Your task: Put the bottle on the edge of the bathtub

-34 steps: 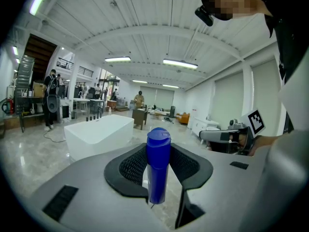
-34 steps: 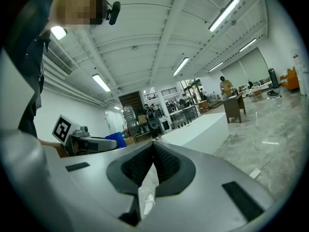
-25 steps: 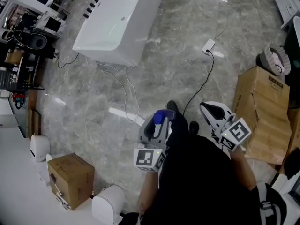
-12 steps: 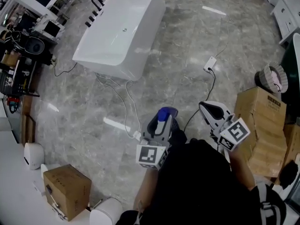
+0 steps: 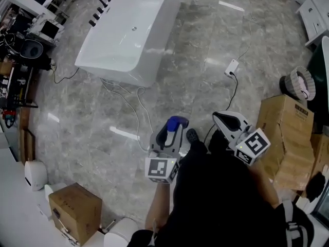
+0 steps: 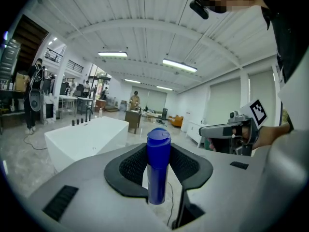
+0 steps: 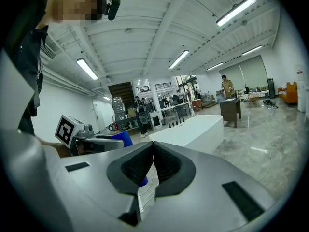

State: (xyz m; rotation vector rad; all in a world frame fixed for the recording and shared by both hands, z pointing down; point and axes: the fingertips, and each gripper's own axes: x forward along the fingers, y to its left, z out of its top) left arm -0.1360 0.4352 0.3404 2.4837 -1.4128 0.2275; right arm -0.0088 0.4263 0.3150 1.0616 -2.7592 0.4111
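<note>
A blue bottle (image 5: 177,123) with a blue cap stands upright between the pads of my left gripper (image 5: 174,129), which is shut on it. In the left gripper view the bottle (image 6: 158,167) fills the gap between the black pads. The white bathtub (image 5: 128,30) stands far ahead on the marble floor, up and to the left, and also shows as the tub (image 6: 87,137) and the tub (image 7: 189,128). My right gripper (image 5: 225,120) is level with the left one, its pads pressed together on nothing (image 7: 153,151).
White cables (image 5: 138,107) run over the floor from the tub toward me. A black cord leads to a power strip (image 5: 232,66). Cardboard boxes (image 5: 287,133) stand at the right, another box (image 5: 77,206) at the lower left. Desks with equipment (image 5: 23,40) line the left wall.
The person has walked forward over the floor; both grippers went along side by side. The bottle stays in the left gripper's grip.
</note>
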